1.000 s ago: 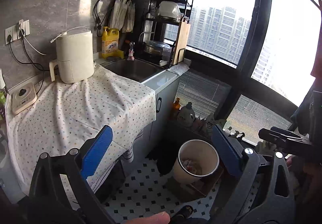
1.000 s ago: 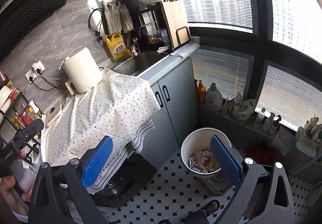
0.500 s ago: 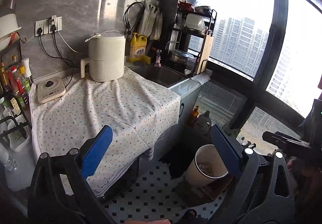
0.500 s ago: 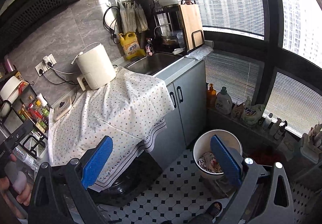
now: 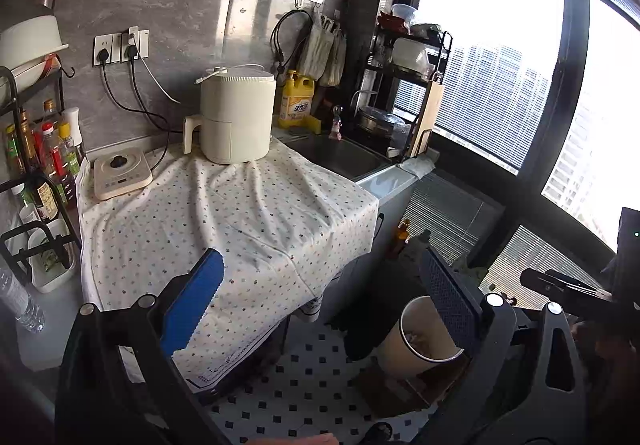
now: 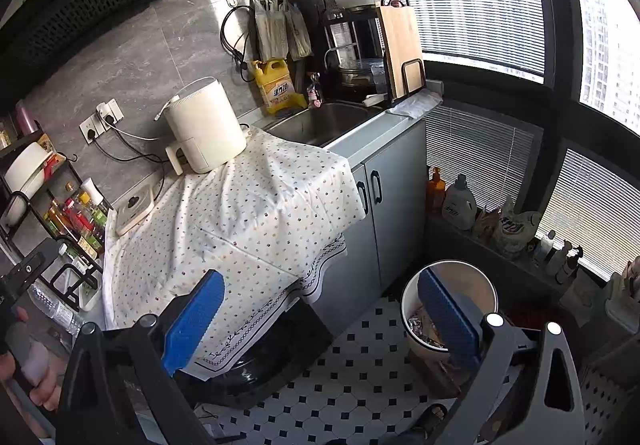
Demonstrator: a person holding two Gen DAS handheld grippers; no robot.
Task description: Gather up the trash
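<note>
— Above the tiled floor, both the left gripper point(image 5: 320, 301) and right gripper point(image 6: 320, 309) hang spread, holding nothing; trash sits in the white bin point(image 6: 450, 307).

— Scan the cloth-covered counter point(image 5: 224, 213) first, I'd say.

white cotton-like cloth with small coloured dots point(image 5: 224, 213) over the counter, matt, creased. cream plastic air fryer point(image 5: 236, 117), smooth, faint sheen. grey stone-look wall tiles point(image 5: 180, 9), polished, catching glare. stainless steel sink point(image 6: 320, 123), dull brushed metal. pale wooden chopping board point(image 6: 400, 45), matt grain. yellow plastic detergent jug point(image 6: 276, 87), glossy. white plastic trash bin point(image 6: 476, 281), smooth, with crinkled shiny foil trash point(image 6: 416, 325) inside. blue gripper pads point(image 6: 192, 321), fine-textured rubbery surface. black-and-white floor tiles point(image 6: 360, 385), slightly glossy.
</note>
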